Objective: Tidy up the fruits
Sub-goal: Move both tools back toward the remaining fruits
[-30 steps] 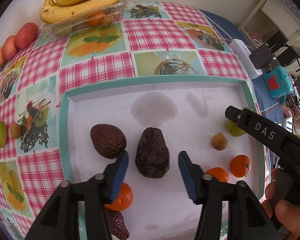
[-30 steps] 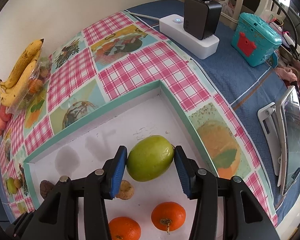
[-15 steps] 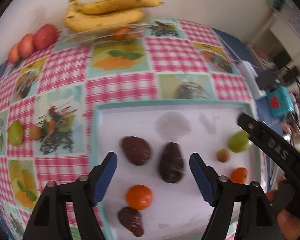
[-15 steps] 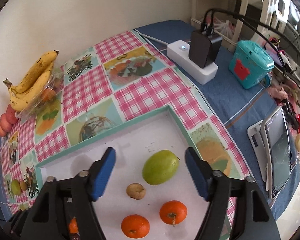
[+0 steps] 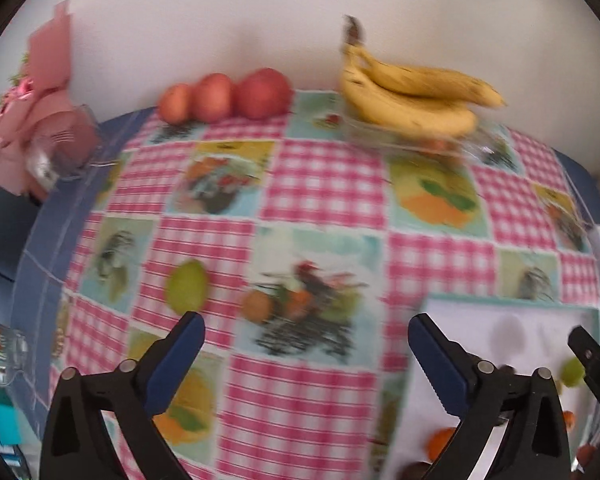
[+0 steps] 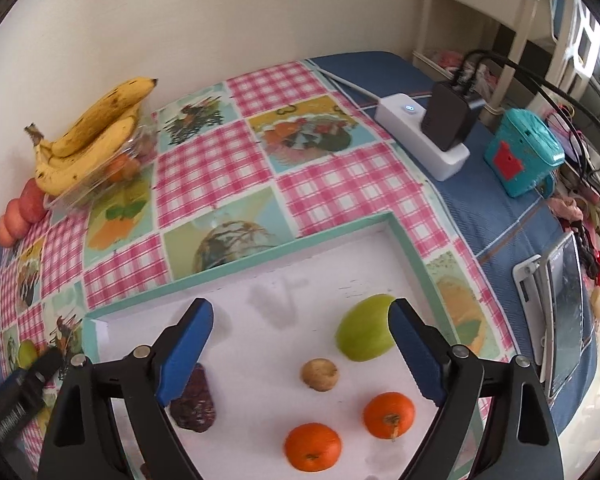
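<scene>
My left gripper (image 5: pixel 306 324) hangs over the checked tablecloth left of the tray (image 5: pixel 496 304), its jaws opening wide with nothing between them. A green fruit (image 5: pixel 187 286) and a small brown fruit (image 5: pixel 256 306) lie on the cloth just beyond its fingers. My right gripper (image 6: pixel 300 308) is above the white tray (image 6: pixel 260 258), jaws opening and free of any fruit. A green fruit (image 6: pixel 366 328) rests on the tray just beside its right finger. Also on the tray are a small brown fruit (image 6: pixel 320 374), two oranges (image 6: pixel 389 414) and a dark wrinkled fruit (image 6: pixel 194 398).
Bananas (image 5: pixel 412 96) on a clear plastic box and three red fruits (image 5: pixel 224 96) sit along the wall. A pink bouquet (image 5: pixel 32 112) stands at the far left. A power strip (image 6: pixel 420 140), a teal box (image 6: pixel 522 152) and a tablet (image 6: pixel 564 312) lie right of the cloth.
My left gripper swung left from over the tray's dark fruits to the tablecloth and opened wide. My right gripper let go of the green fruit, opened and rose.
</scene>
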The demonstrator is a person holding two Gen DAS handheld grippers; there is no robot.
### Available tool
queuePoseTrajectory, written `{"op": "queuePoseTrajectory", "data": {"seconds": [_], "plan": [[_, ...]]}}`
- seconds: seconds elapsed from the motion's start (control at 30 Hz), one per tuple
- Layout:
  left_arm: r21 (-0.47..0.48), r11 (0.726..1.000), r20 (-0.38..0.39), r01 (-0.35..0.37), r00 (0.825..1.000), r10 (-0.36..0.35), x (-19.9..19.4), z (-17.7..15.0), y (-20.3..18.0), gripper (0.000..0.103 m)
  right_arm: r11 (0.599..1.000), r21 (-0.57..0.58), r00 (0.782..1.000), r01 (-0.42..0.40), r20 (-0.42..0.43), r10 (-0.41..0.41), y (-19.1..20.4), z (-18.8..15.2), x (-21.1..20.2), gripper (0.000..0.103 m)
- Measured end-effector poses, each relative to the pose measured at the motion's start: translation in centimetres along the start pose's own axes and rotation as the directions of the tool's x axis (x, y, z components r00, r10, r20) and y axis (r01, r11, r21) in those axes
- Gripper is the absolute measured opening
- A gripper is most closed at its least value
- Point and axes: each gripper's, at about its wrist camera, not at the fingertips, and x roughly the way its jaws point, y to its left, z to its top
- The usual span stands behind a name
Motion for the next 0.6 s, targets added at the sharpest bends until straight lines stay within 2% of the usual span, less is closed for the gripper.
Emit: {"op": "queuePoseTrajectory", "data": {"seconds": [0.17,0.37,0.6], "plan": [[-0.045,0.998,0.006,-0.044,0.999,0.044,0.3,0.7,3.5,0.103,0.998,-0.047,0.999,-0.037,-0.001,0.037,2.6,-0.5,-0.3,0.09],[-0.127,0.991,-0.002,-0.05,0.999,0.05,0.2,1.1,7.5,0.103,0.993,-0.11,0.999,-0.049,0.001,0.049,5.7,-1.2,-0.7,0.09],[-0.202,0.977,0.031,-0.066,0.997,0.074,-0.9,1.6,11.5,0.103,0.985,-0.154,0.997,-0.08,-0.013,0.079,8.9,-2.0,-0.9,0.09]]}}
